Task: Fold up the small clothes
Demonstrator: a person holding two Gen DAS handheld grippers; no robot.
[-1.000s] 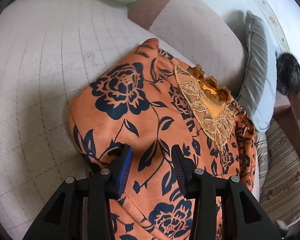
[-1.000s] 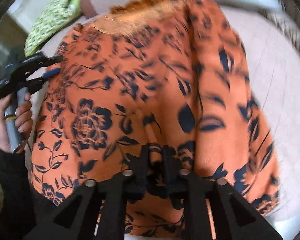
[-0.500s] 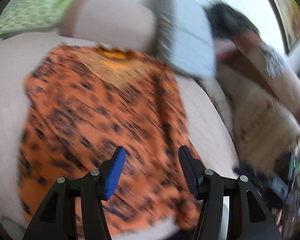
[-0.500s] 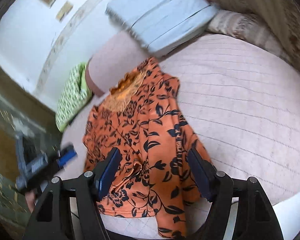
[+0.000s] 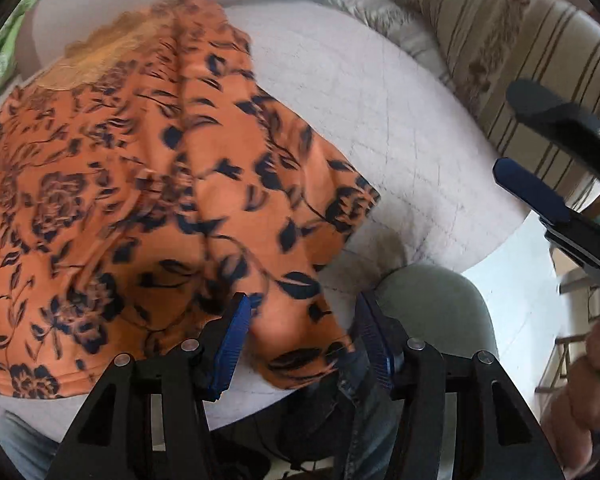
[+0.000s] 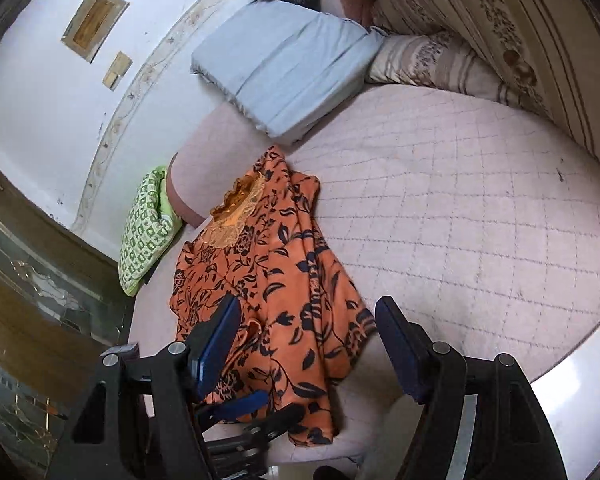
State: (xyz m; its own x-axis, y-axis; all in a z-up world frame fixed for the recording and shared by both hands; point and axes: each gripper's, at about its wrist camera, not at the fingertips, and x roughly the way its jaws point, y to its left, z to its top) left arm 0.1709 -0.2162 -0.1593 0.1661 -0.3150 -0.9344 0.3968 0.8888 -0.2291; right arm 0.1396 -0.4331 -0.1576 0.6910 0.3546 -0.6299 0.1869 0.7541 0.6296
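— Orange floral garment (image 6: pixel 276 304): where is it?
— On the pink quilted mattress (image 6: pixel 460 200), toward your 10 o'clock from the right gripper (image 6: pixel 306 344).
— Your fingers?
— Both pairs spread apart, gripping nothing; the left gripper (image 5: pixel 300 340) hovers over the hem.

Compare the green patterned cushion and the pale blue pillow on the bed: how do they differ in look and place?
The green patterned cushion has a white-and-green check print; the pale blue pillow is plain, with creases. The cushion lies at the bed's left edge, next to the orange floral garment; the pillow lies farther back against the wall, apart from the garment. The cushion looks smaller than the pillow. Both are soft, lie untouched, and neither gripper is near them.
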